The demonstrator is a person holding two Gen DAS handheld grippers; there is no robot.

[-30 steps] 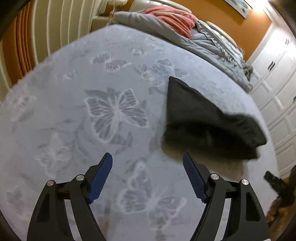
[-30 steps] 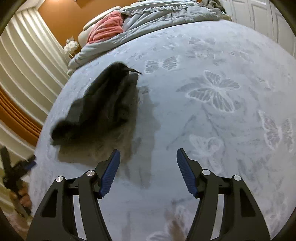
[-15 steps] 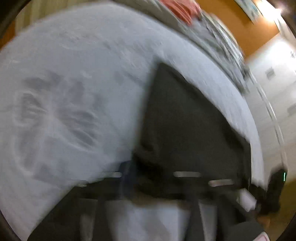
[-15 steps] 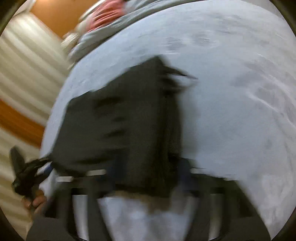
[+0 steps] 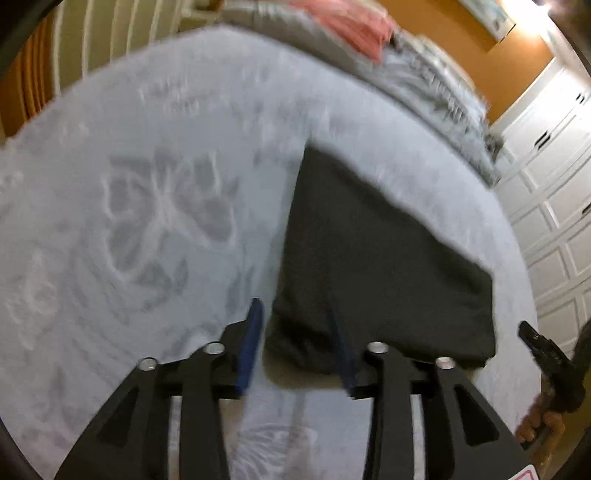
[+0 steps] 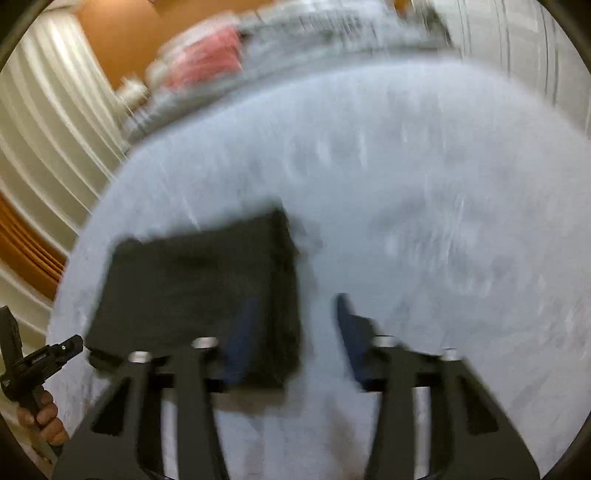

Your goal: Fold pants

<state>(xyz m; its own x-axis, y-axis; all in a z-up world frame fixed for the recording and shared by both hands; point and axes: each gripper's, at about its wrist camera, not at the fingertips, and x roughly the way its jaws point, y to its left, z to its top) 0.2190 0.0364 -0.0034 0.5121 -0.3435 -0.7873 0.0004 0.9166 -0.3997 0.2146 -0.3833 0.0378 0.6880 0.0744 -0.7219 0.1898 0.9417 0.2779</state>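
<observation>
The dark pants (image 5: pixel 373 254) lie folded into a compact block on the pale grey butterfly bedspread (image 5: pixel 159 206). In the left wrist view my left gripper (image 5: pixel 299 343) is open, its jaws astride the near left corner of the pants. In the right wrist view the pants (image 6: pixel 195 288) lie left of centre. My right gripper (image 6: pixel 291 336) is open, its left finger over the near right edge of the pants, its right finger over the bedspread (image 6: pixel 424 221). Both views are blurred by motion.
A heap of grey bedding (image 5: pixel 424 74) with a pink cloth (image 5: pixel 354 26) lies along the far edge. White closet doors (image 5: pixel 554 177) stand to the right, ribbed white curtains (image 6: pixel 48 122) to the left. The other hand-held gripper shows at each view's edge.
Both grippers have moved in from hovering back over the bedspread to the near edge of the pants. The pants look flatter and squarer than a second ago. The jaws have narrowed somewhat.
</observation>
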